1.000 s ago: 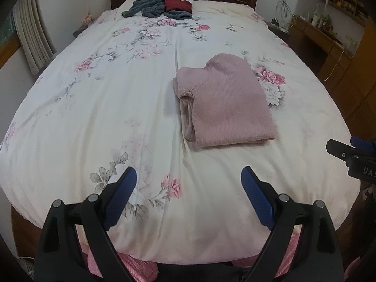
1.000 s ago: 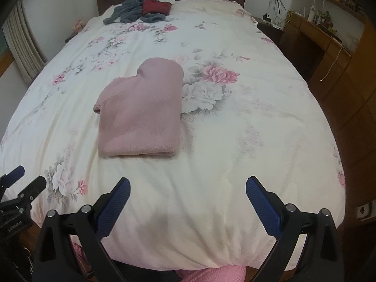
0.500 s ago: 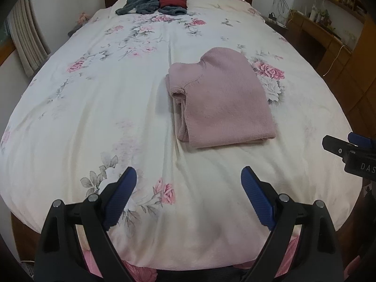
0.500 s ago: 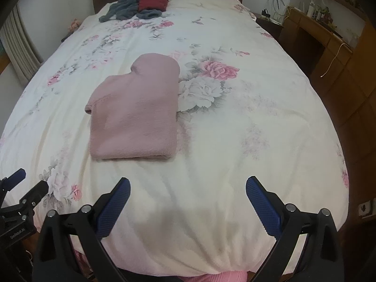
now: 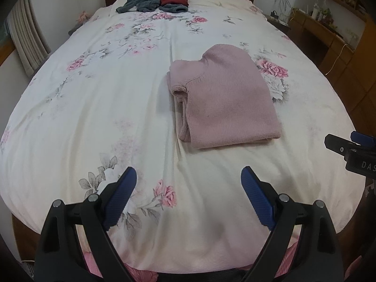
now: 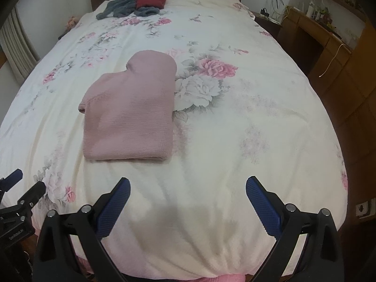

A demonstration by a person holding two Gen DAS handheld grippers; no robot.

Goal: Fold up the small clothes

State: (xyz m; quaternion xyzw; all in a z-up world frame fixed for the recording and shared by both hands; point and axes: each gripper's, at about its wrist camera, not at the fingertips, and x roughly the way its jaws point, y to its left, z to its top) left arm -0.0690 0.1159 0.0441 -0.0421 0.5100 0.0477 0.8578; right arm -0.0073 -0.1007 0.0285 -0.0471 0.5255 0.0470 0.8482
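Seemingly between garments. Left wrist view: left claw gapes empty above the bed; the folded pink sweater lies mid-bed, the right claw's tip at the frame's right edge. Right wrist view: right claw likewise spread, holding nothing. Next move, by judgement, is reaching far to the unfolded grey and red pile near the headboard. No containers visible.
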